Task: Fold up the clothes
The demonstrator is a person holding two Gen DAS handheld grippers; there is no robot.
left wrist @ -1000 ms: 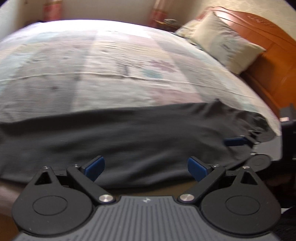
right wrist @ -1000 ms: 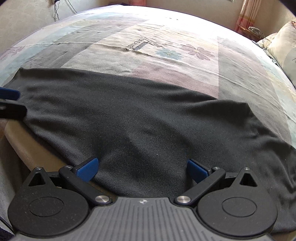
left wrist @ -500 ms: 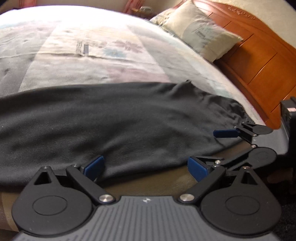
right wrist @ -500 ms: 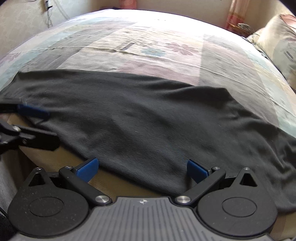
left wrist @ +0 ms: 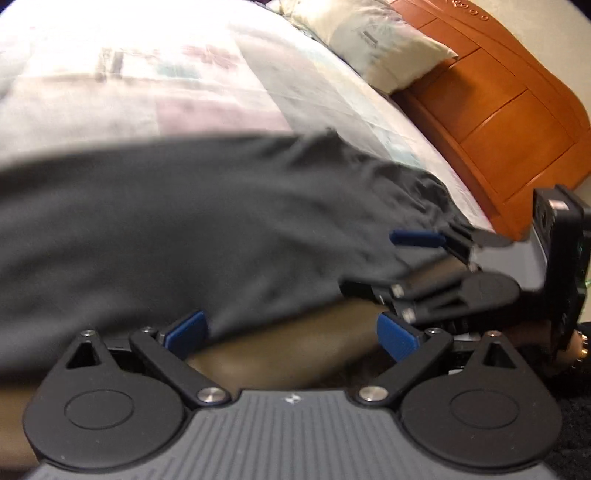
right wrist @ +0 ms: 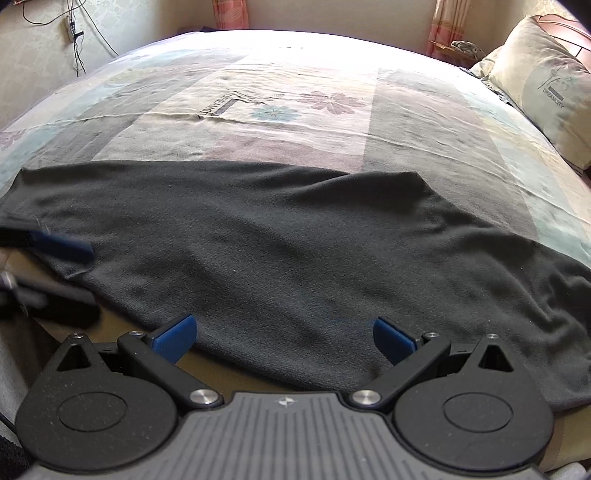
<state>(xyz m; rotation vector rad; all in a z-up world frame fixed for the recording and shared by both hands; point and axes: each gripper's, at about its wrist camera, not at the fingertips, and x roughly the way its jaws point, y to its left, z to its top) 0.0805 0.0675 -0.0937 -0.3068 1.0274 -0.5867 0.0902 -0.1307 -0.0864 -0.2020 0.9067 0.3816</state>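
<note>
Garment point(right wrist: 288, 258) on bed point(right wrist: 314, 96) — near edge.

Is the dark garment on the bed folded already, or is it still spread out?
Spread out. The dark garment lies flat in one wide layer across the bed; no fold shows.

You're in a home bedroom: patchwork bedspread point(right wrist: 295, 110), pillow point(right wrist: 546, 92), wooden headboard point(left wrist: 498, 110), pink curtains point(right wrist: 229, 13).

Each black gripper point(right wrist: 283, 338) has blue fingertips point(right wrist: 173, 334), silver screws, ribbed grey body.
</note>
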